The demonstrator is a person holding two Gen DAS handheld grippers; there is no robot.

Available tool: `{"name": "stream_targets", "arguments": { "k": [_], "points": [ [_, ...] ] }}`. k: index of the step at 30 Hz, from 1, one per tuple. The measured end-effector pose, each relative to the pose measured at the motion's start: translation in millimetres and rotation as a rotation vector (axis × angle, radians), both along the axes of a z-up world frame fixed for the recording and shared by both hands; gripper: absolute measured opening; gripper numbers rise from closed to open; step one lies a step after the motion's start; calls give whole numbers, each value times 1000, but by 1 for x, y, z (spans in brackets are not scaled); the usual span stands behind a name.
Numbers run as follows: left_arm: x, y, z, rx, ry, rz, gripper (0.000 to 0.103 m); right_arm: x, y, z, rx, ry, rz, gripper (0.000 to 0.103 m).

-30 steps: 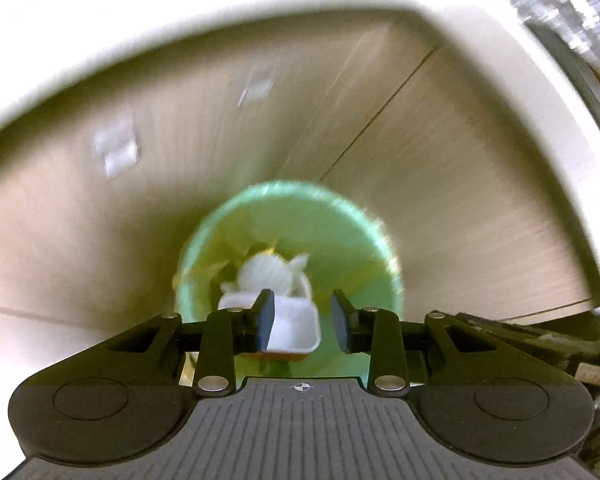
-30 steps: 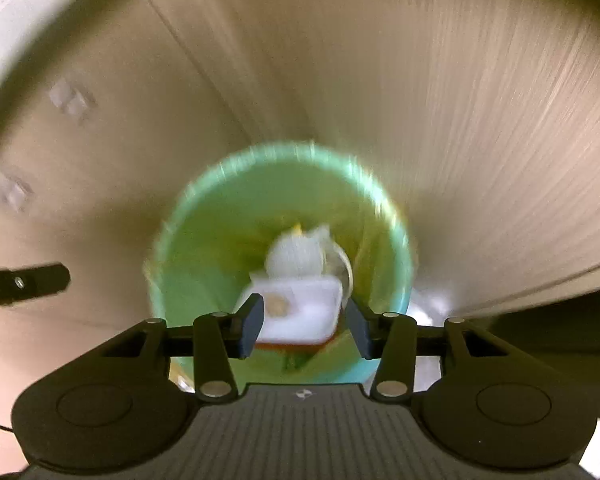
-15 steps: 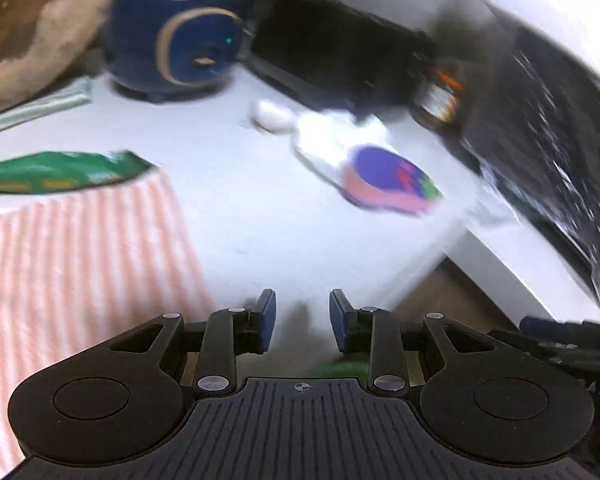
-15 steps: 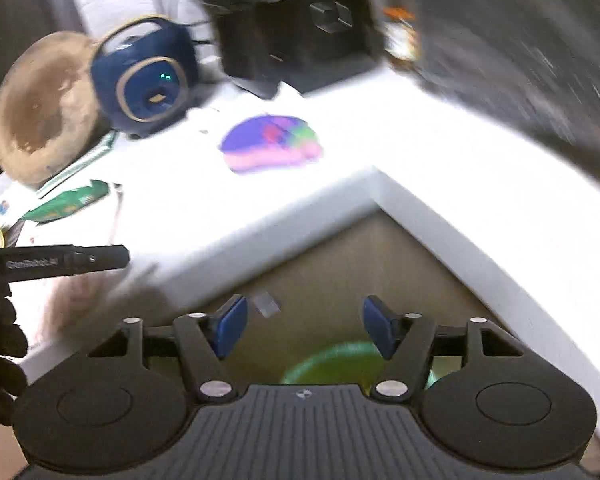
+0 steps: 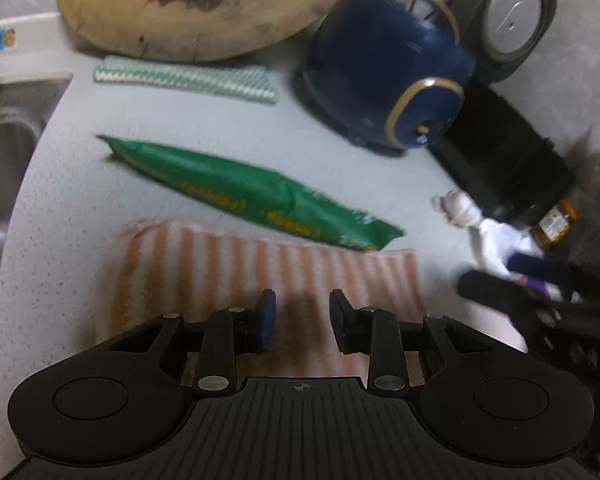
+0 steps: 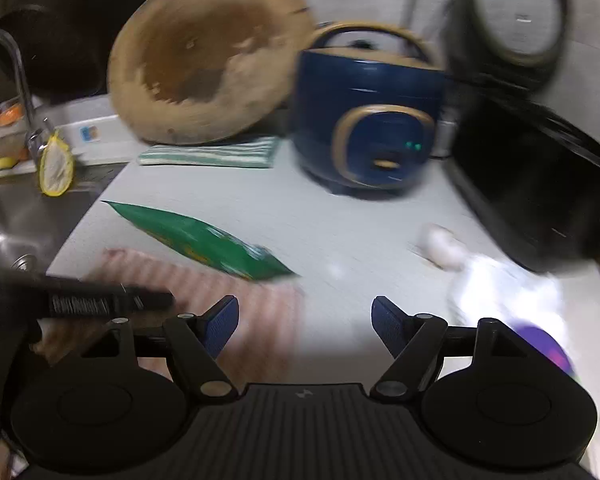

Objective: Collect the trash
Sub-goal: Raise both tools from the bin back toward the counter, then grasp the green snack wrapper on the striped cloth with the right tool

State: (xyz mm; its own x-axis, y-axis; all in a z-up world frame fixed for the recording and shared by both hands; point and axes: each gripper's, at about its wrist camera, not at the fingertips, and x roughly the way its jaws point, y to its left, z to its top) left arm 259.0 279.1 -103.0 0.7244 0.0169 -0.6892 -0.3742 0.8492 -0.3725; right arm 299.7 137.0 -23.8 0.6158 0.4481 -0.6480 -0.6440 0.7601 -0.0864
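Trash on the counter: a long green wrapper lies flat on the pale counter, one end just over the far edge of a striped cloth; a white crumpled wad and a white bag with a purple patch lie to the right, the bag blurred and half cut off by the right gripper's body.
Counter: speckled, bare between the wrapper and the appliances.
Sink: a steel sink at the left, with a tap; only its near corner is in view.
Wooden board: a round board leans at the back, its top cut off in the left view, a green-striped rag at its foot.
Blue cooker: a blue cooker stands right of the board, smeared by motion.
Black box: a dark appliance right of the cooker; its details cannot be made out.
Jar: a small jar beside the black box, partly hidden.
Left gripper: jaws a narrow gap apart, nothing between them, above the striped cloth.
Right gripper: jaws wide and opening, nothing between them, above the counter.
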Motion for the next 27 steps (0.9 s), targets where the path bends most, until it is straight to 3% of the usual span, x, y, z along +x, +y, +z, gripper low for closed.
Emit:
{"name": "stream_targets", "arguments": {
  "k": [6, 8, 9, 10, 11, 12, 13, 19, 24, 26, 27],
  "points": [
    [-5, 4, -6, -11, 0, -33, 31, 41, 56, -29, -15, 99, 33, 74],
    [-10, 9, -8, -15, -5, -24, 25, 53, 65, -41, -26, 132, 16, 67],
    [-12, 10, -10, -19, -9, -15, 23, 59, 67, -47, -27, 156, 11, 45],
    [-12, 11, -11, -26, -14, -6, 20, 61, 68, -49, -28, 176, 3, 35],
    [-13, 12, -13, -34, -20, 4, 18, 61, 67, -49, -22, 184, -3, 33],
    [-14, 12, -14, -45, -27, 16, 18, 59, 63, -46, -10, 182, -3, 22],
    [-15, 12, -15, -59, -35, 30, 18, 54, 59, -42, 1, 177, 0, 1],
    [-11, 11, -14, -81, -32, 59, 18, 16, 19, -10, 55, 107, 2, 1],
    [-13, 8, -13, -68, -27, 47, 18, 10, 3, -15, 80, 152, -53, 3],
    [-15, 7, -14, -60, -33, 34, 18, 13, 1, -16, 93, 182, -74, 13],
    [-15, 6, -14, -54, -38, 26, 18, 15, 2, -16, 104, 189, -85, 25]
  ]
}}
